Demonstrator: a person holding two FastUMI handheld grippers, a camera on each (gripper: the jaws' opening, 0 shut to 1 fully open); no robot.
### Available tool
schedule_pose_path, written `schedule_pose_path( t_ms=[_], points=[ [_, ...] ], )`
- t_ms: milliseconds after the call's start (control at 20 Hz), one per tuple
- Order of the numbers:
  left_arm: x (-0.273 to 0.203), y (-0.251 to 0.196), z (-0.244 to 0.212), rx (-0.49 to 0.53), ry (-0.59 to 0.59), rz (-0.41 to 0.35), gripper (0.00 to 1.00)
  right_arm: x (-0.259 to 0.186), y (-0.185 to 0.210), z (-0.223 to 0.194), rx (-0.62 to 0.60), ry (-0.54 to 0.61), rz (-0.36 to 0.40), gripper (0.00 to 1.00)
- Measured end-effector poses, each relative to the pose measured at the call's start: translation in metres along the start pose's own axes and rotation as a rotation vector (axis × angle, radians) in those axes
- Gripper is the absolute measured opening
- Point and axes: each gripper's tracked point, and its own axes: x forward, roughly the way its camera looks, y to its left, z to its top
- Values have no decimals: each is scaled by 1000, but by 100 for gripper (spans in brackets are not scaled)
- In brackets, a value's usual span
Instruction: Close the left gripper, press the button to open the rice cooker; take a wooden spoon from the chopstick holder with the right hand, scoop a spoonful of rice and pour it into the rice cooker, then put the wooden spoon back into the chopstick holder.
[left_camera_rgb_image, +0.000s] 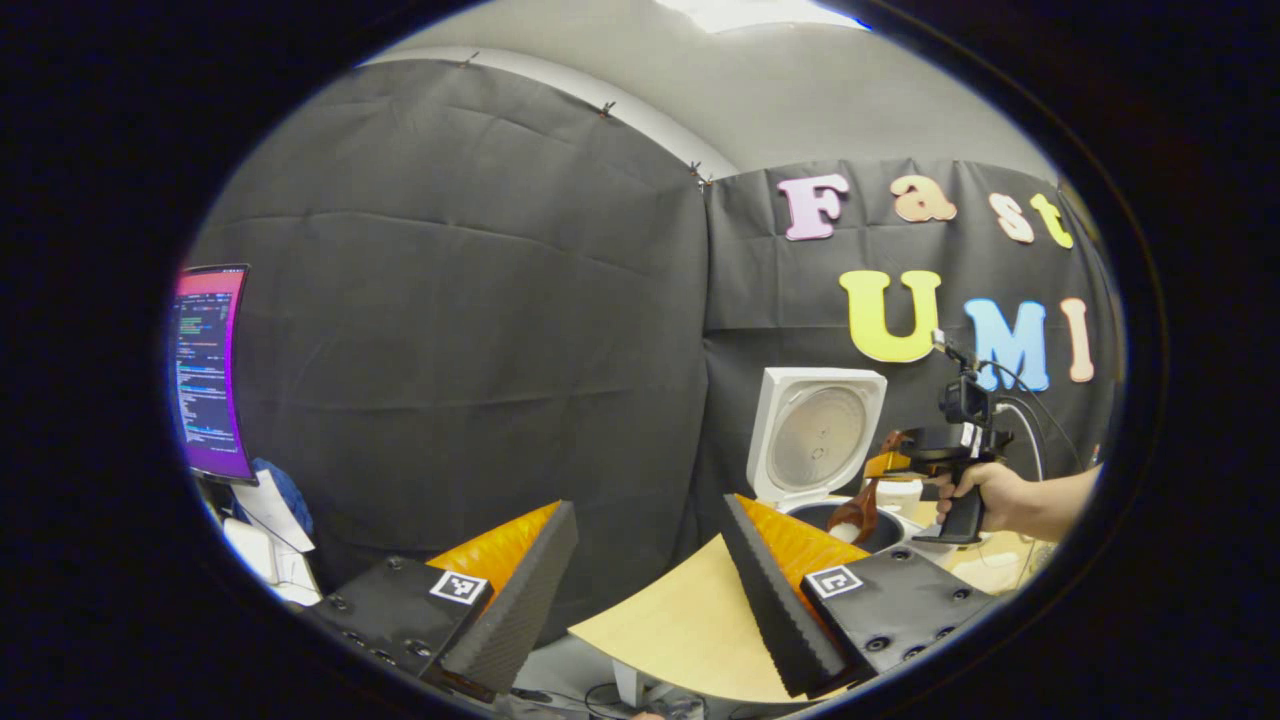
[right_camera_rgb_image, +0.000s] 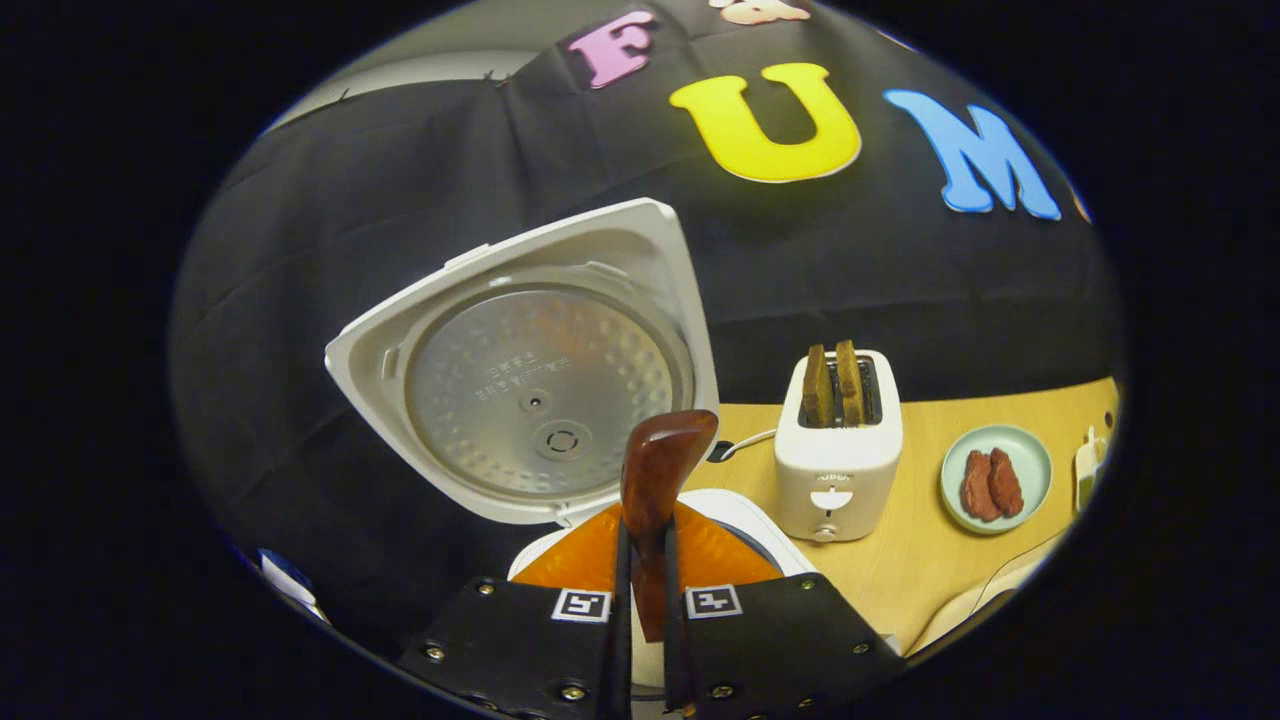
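Note:
The white rice cooker (left_camera_rgb_image: 800, 500) stands with its lid (left_camera_rgb_image: 817, 435) raised upright. In the left gripper view a hand holds my right gripper (left_camera_rgb_image: 892, 465) over the pot. It grips a brown wooden spoon (left_camera_rgb_image: 858, 512) that hangs down into the pot with something white at its bowl. My left gripper (left_camera_rgb_image: 648, 515) is open and empty, well left of the cooker over the table edge. In the right gripper view my right gripper (right_camera_rgb_image: 645, 530) is shut on the wooden spoon (right_camera_rgb_image: 660, 460), whose handle end sticks up in front of the open lid (right_camera_rgb_image: 530, 390). The spoon's bowl is hidden below the fingers.
A white toaster (right_camera_rgb_image: 838, 450) with two slices stands right of the cooker on the wooden table (right_camera_rgb_image: 920, 560). A pale green plate (right_camera_rgb_image: 995, 480) with meat pieces lies farther right. A lit monitor (left_camera_rgb_image: 208, 370) stands far left, off the table.

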Motion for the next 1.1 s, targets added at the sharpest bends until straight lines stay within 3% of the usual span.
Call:
schedule_pose_path(
  t_ms=[50,150,200,500,700,850,1100],
  points=[
    [0,0,1,0,0,0,100,0,-1,2,-60,-7,-2,13],
    [-3,1,-1,0,-4,-2,96,-2,-1,7,-163,-28,-8,13],
    [-5,2,-1,1,-6,-3,100,-5,0,10,-207,-34,-9,13],
    [-8,1,3,1,-20,-14,100,-25,8,32,-505,-115,-37,13],
    [-9,-1,9,3,-30,-29,100,-40,14,50,-614,-196,-59,13],
    [-10,-5,14,6,-39,-48,100,-54,13,64,-578,-239,-60,13],
    [-14,-10,23,13,-57,-94,99,-99,-3,91,-330,-268,-20,13]
  ],
)
